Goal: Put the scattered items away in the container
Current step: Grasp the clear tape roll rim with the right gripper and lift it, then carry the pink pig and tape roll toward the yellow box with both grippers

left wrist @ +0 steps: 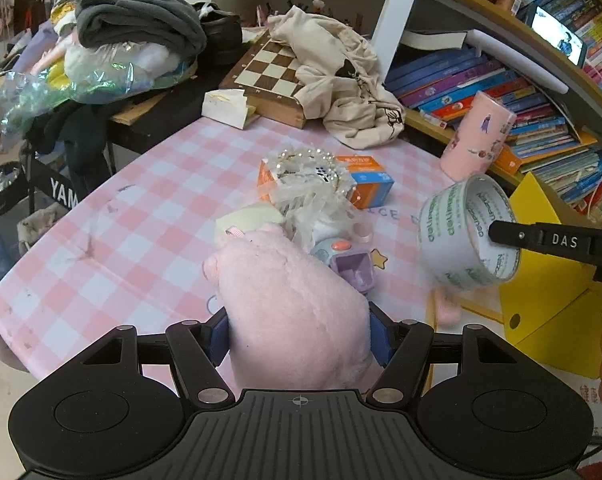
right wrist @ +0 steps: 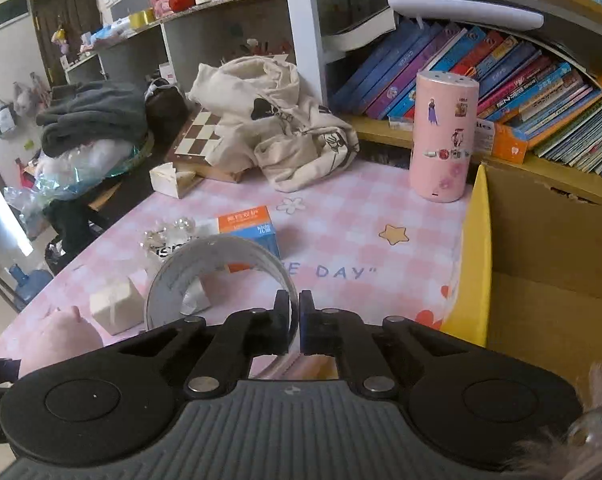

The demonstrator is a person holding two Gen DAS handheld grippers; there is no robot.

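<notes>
My left gripper (left wrist: 299, 336) is shut on a pink plush toy (left wrist: 297, 316), held over the pink checked table (left wrist: 149, 216). My right gripper (right wrist: 295, 320) is shut on the wall of a clear tape roll (right wrist: 217, 276), held above the table; the roll also shows in the left wrist view (left wrist: 467, 232). The yellow cardboard box (right wrist: 541, 264) stands open at the table's right. On the table lie an orange and blue carton (left wrist: 367, 184), a beaded tiara (left wrist: 305, 172), a pale yellow block (right wrist: 115, 306) and a small purple toy (left wrist: 351, 266).
A tall pink cylinder (right wrist: 443, 140) stands by the box's far corner. A cream cloth bag (right wrist: 277, 128) lies over a chessboard (left wrist: 269, 68) at the back. Bookshelves (right wrist: 501, 76) line the right. Piled clothes and plastic bags (left wrist: 113, 48) sit at the left.
</notes>
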